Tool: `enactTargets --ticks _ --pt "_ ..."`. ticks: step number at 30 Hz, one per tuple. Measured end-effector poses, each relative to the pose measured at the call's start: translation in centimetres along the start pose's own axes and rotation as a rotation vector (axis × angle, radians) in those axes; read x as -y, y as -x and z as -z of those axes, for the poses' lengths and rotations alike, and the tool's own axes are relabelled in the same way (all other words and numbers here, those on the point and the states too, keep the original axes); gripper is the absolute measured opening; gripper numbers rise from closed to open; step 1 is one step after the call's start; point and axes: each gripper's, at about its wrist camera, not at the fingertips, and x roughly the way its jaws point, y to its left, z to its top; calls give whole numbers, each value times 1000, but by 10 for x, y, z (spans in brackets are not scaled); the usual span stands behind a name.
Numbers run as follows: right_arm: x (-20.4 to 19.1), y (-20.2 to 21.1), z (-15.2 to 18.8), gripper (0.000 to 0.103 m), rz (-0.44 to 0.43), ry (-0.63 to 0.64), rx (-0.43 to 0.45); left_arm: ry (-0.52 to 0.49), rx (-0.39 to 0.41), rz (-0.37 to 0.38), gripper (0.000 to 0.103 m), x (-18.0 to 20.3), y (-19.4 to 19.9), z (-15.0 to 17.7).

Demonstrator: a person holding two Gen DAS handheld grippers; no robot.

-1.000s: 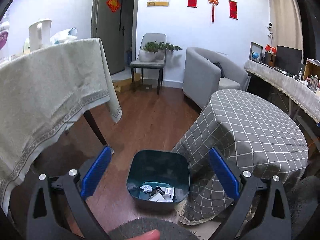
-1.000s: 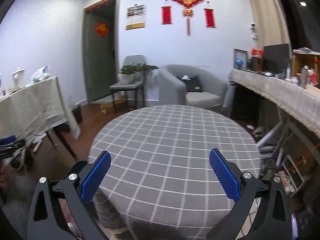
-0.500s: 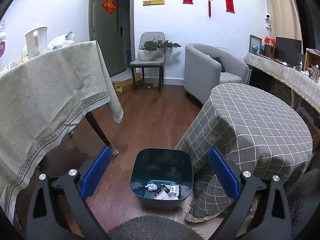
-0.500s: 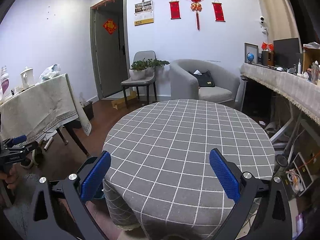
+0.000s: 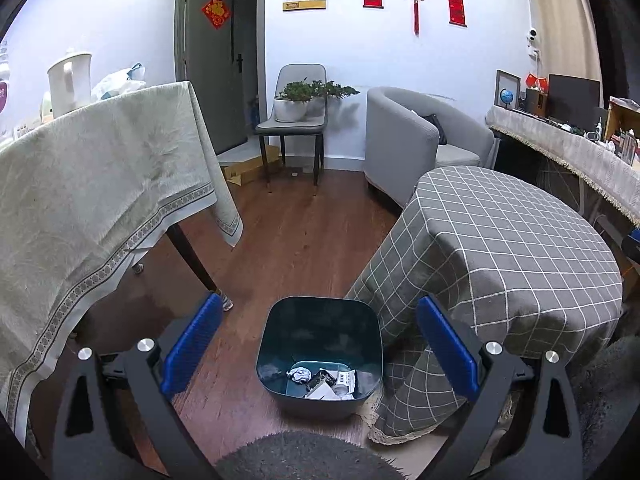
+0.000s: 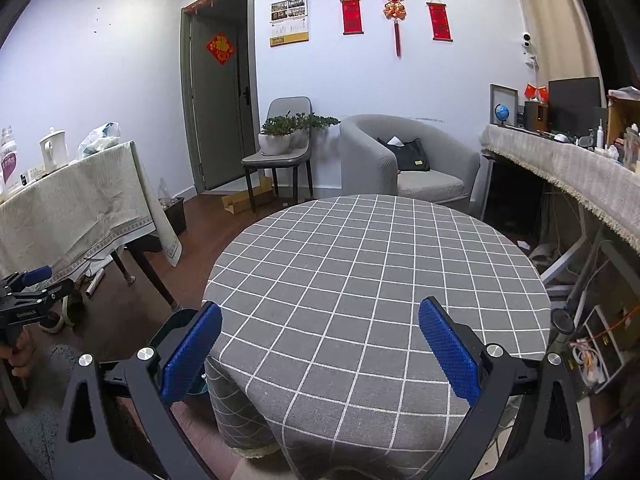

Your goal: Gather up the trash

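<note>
A dark teal bin [image 5: 319,320] stands on the wooden floor beside the round table [image 5: 516,240] with the grey checked cloth. Crumpled paper and wrappers [image 5: 324,383] lie at its bottom. My left gripper [image 5: 319,354] hangs above and in front of the bin, open, with nothing between its blue pads. My right gripper [image 6: 320,354] is open over the near edge of the round table [image 6: 380,264], also holding nothing. In the right wrist view the bin's rim [image 6: 176,322] peeks out behind the left finger, and the left gripper [image 6: 24,292] shows at the far left in a hand.
A table with a beige cloth [image 5: 92,184] carrying a white kettle [image 5: 70,80] stands at the left. A chair with a potted plant [image 5: 298,104], a grey armchair [image 5: 416,136] and a cluttered side counter [image 6: 568,160] line the back and right. A dark fluffy rug [image 5: 304,456] lies near.
Both grippers have risen and pulled back a little; the bin sits farther below the left gripper, and more of the round table shows in the right view. Both stayed open.
</note>
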Motion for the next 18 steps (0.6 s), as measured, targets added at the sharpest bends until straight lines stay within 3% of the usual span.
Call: enactTargets --ticks 18 --pt "2 -1 1 100 -1 -3 -1 5 2 0 100 1 1 0"
